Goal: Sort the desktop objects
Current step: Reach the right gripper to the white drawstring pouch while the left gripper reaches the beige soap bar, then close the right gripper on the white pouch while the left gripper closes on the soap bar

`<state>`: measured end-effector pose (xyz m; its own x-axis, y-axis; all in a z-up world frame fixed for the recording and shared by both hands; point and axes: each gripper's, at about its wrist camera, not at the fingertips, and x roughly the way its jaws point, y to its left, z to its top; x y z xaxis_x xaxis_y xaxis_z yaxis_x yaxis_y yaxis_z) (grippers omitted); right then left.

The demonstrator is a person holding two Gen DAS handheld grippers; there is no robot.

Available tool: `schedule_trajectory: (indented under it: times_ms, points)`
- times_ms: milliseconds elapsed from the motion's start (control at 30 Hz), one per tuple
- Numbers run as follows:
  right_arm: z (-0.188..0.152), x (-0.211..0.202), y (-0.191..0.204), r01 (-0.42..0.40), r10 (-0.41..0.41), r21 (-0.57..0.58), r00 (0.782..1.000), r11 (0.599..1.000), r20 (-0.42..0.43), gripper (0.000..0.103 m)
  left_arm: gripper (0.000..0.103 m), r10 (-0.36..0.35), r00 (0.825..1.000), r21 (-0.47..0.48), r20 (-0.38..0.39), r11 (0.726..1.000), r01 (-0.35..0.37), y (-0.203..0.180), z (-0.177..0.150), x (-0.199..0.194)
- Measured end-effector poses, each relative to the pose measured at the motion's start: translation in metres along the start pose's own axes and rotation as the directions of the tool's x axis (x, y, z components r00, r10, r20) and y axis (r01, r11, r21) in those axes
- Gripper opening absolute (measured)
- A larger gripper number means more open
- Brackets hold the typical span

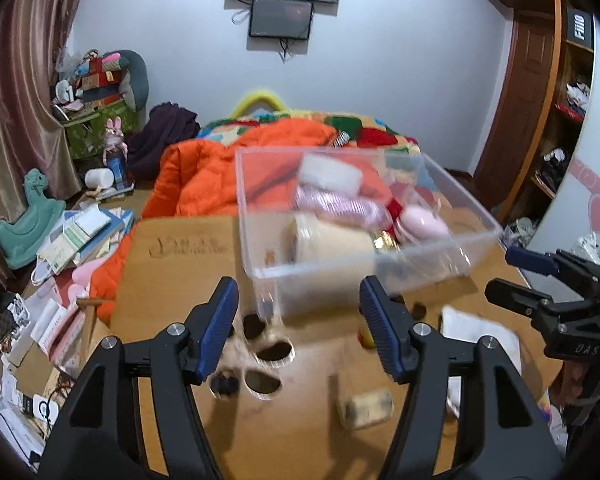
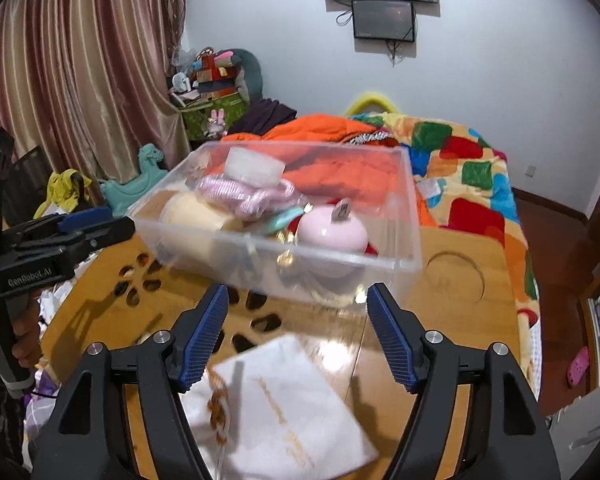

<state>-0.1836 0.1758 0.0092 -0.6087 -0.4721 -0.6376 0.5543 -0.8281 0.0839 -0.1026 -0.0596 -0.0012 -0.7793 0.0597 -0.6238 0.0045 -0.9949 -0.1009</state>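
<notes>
beyond the left gripper, clear box

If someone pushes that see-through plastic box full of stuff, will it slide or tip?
The clear plastic box would probably slide: its base looks broad and low on the smooth wooden table. Its thin walls may flex, and the loose pink round case inside could shift.

Both claws agape (empty)
</notes>
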Motion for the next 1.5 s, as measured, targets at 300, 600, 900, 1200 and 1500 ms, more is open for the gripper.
schedule_trajectory:
  times_ms: [300,600,900,1200,1500]
  points:
    - [-0.035,-0.004,0.015,-0.032,0.032,-0.016,0.998,0.999,-0.049,0.082,0.063,-0.037,0.996,0.008,-0.079,0.999,0.038,-0.017,-0.035,0.003]
    - [-0.058,0.007,0.027,-0.070,0.069,-0.005,0.992,0.998,-0.105,0.083,0.063,-0.044,0.991,0.035,-0.129,0.998,0.049,-0.034,-0.059,0.003]
    - [-0.073,0.017,0.048,0.004,-0.017,-0.129,0.995,0.992,-0.095,0.098,0.063,-0.018,0.986,0.052,-0.165,0.998,0.027,-0.044,-0.073,0.017]
    - [-0.080,0.022,0.054,0.130,-0.138,-0.183,0.990,0.974,-0.029,0.086,0.056,0.014,0.992,0.100,-0.126,0.995,-0.001,-0.049,-0.078,0.018]
    - [-0.073,0.016,0.039,0.137,-0.142,-0.137,0.990,0.981,-0.027,0.046,0.040,0.038,0.994,0.144,-0.104,0.989,-0.023,-0.055,-0.083,0.018]
